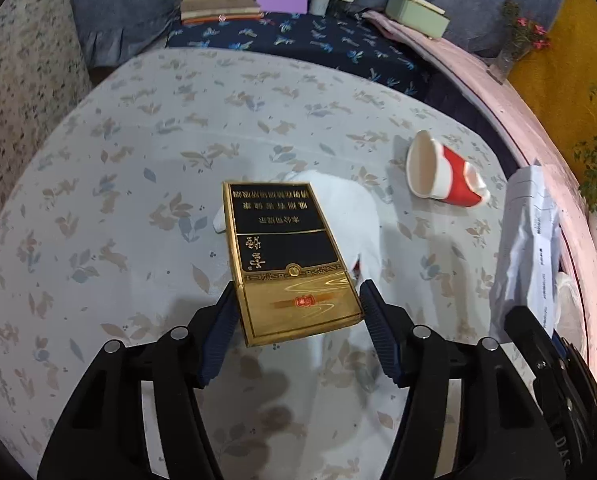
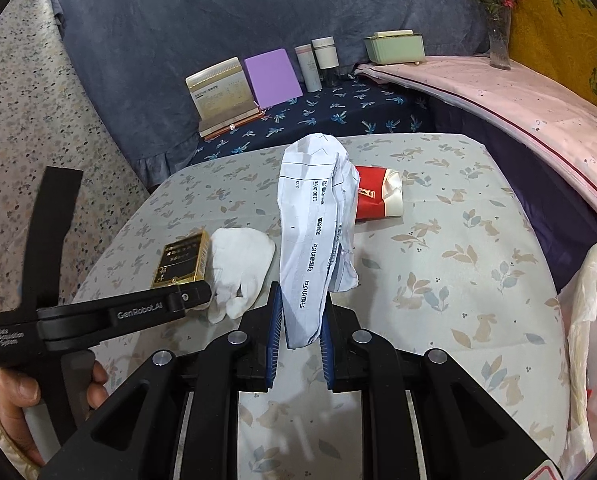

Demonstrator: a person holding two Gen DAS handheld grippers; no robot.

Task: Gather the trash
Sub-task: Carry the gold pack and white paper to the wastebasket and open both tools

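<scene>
My left gripper is shut on a gold and black cigarette box and holds it above the table; the box also shows in the right wrist view. A crumpled white tissue lies under and beside it. My right gripper is shut on a crumpled printed paper that stands up between the pads. A crushed red and white paper cup lies on its side further back on the table; it also shows behind the paper in the right wrist view.
The table has a floral cloth. A thin white plastic bag hangs at its right edge. Behind are a blue sofa with books, bottles and a green box, and a pink ledge with a vase.
</scene>
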